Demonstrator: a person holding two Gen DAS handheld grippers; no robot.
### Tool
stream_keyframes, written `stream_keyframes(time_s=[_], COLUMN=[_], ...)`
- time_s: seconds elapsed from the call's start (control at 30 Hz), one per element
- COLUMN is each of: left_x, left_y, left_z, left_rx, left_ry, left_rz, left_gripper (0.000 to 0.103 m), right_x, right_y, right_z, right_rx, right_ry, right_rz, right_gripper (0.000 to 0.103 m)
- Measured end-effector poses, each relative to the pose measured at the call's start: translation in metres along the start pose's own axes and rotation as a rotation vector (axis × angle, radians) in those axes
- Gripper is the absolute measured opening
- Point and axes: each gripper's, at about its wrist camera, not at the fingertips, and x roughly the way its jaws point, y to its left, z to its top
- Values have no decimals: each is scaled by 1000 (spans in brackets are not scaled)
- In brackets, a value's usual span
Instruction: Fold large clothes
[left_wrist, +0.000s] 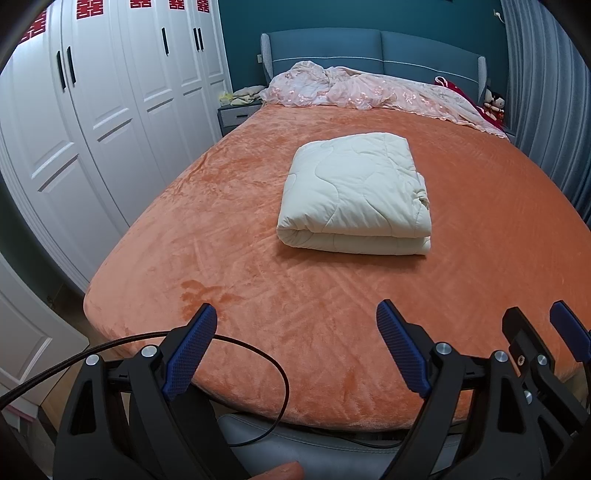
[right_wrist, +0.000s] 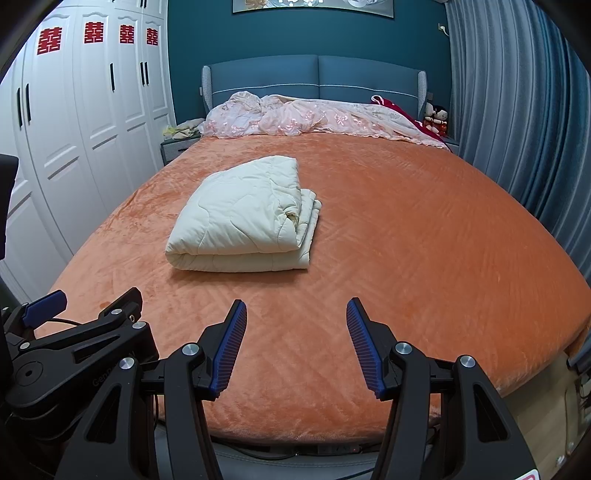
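Note:
A cream quilted comforter (left_wrist: 354, 195) lies folded into a thick rectangle in the middle of the bed, on the orange plush cover (left_wrist: 258, 288). In the right wrist view the same comforter (right_wrist: 243, 218) sits left of centre, its layered edges facing right. My left gripper (left_wrist: 295, 314) hovers open over the foot of the bed, well short of the comforter, with nothing between its blue pads. Beside it, the right gripper (right_wrist: 295, 310) is also open and empty, and part of it shows at the right edge of the left wrist view (left_wrist: 546, 325).
A crumpled pink lace bedspread (left_wrist: 369, 92) and a red garment (right_wrist: 399, 110) lie along the blue headboard (right_wrist: 314, 77). White wardrobes (left_wrist: 110, 92) line the left side, grey curtains (right_wrist: 517, 110) the right. A black cable (left_wrist: 258, 354) loops over the bed's foot edge.

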Motion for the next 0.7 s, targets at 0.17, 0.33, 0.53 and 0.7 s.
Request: stream_keyframes(time_s=[0.17,0.33,0.53,0.7], left_x=[0,0,7,9], left_y=[0,0,2,1], left_z=[0,1,3,2], left_rx=[-1,5,-18,-15], left_ry=[0,-4,28,18], left_rz=[0,6,-30,-22], left_gripper=[86,86,86,86], right_x=[-1,-1,-1,-2], right_y=[-2,-1,0,-2], right_z=[-1,-1,0,-4], right_rx=[-1,-2,-2,-3], right_ry=[0,1,2,4], right_rz=[-1,-1,-3,-7], right_gripper=[56,56,56,56])
